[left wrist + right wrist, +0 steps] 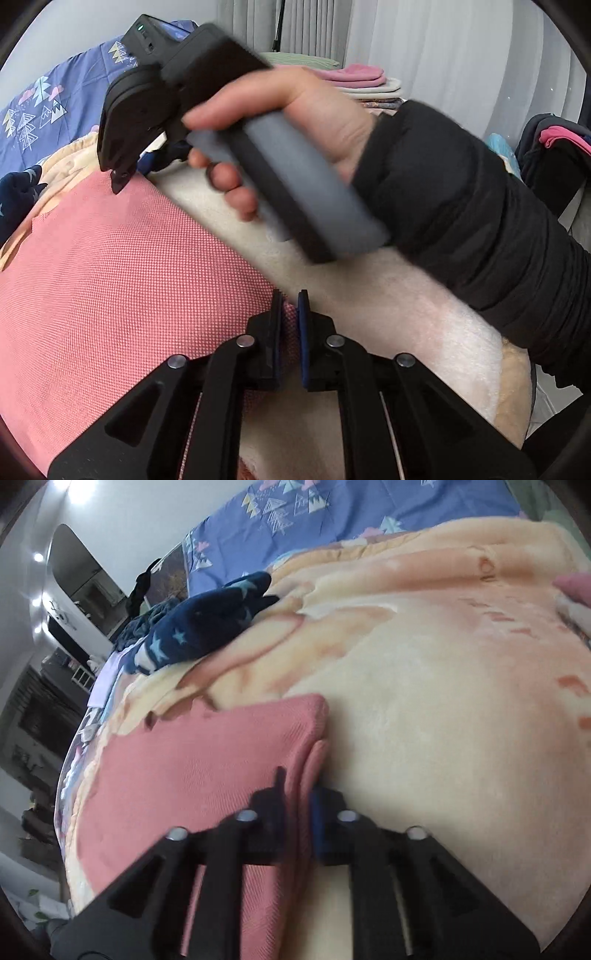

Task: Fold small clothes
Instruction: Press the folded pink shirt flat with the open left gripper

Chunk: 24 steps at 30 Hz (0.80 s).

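Observation:
A pink knitted garment [122, 280] lies folded on a cream and peach blanket [399, 310]. My left gripper [290, 306] is shut on its near right edge. In the left wrist view the right gripper [120, 177] is held by a hand in a black sleeve and meets the garment's far corner. In the right wrist view my right gripper [301, 794] is shut on the folded edge of the pink garment [207, 775], with layers showing at the corner.
A dark blue star-print garment [207, 624] lies on the blanket [443, 701] beyond the pink one. A blue patterned sheet [332, 513] covers the far bed. A stack of folded clothes [362, 79] sits at the back right. Dark clothes [554, 155] hang at the right.

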Each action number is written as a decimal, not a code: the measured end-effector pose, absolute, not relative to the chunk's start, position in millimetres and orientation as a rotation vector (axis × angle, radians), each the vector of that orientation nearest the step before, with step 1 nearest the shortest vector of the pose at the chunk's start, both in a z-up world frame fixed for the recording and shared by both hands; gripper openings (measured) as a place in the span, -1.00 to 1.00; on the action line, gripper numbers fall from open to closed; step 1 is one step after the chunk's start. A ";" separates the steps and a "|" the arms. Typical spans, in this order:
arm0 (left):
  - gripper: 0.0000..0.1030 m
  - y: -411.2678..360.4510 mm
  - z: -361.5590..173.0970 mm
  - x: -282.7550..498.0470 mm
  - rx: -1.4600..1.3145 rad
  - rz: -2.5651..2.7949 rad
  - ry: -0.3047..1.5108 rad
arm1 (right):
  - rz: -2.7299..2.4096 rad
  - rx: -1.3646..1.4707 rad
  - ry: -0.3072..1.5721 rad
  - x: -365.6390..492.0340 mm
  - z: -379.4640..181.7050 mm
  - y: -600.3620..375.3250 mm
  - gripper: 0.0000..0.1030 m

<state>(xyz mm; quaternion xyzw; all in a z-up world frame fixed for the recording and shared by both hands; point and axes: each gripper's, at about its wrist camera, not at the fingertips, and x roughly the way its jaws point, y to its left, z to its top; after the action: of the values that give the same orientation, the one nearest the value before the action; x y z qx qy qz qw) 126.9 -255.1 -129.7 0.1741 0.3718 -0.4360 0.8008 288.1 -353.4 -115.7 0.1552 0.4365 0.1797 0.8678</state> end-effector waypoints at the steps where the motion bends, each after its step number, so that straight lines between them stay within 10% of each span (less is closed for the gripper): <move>1: -0.87 -256.4 -129.8 126.8 0.372 -0.935 0.797 | 0.358 0.321 0.895 288.5 -114.8 -355.2 -0.88; 7: -0.87 -257.3 -131.0 122.4 0.362 -0.938 0.802 | 0.284 0.242 0.853 288.3 -124.6 -345.8 -0.83; 12: -0.77 -254.8 -122.7 111.0 0.322 -0.938 0.798 | 0.272 0.358 0.815 278.7 -119.0 -375.1 -0.38; 24: -0.39 -183.6 -99.6 77.8 0.290 -0.765 0.757 | 0.101 0.040 0.715 164.6 -75.0 -344.5 -0.33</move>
<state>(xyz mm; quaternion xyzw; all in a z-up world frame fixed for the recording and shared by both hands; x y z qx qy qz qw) 77.8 -183.6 -99.6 0.1375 0.3592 -0.3631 0.8486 164.6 -344.5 -75.0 0.0196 0.3498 0.0493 0.9353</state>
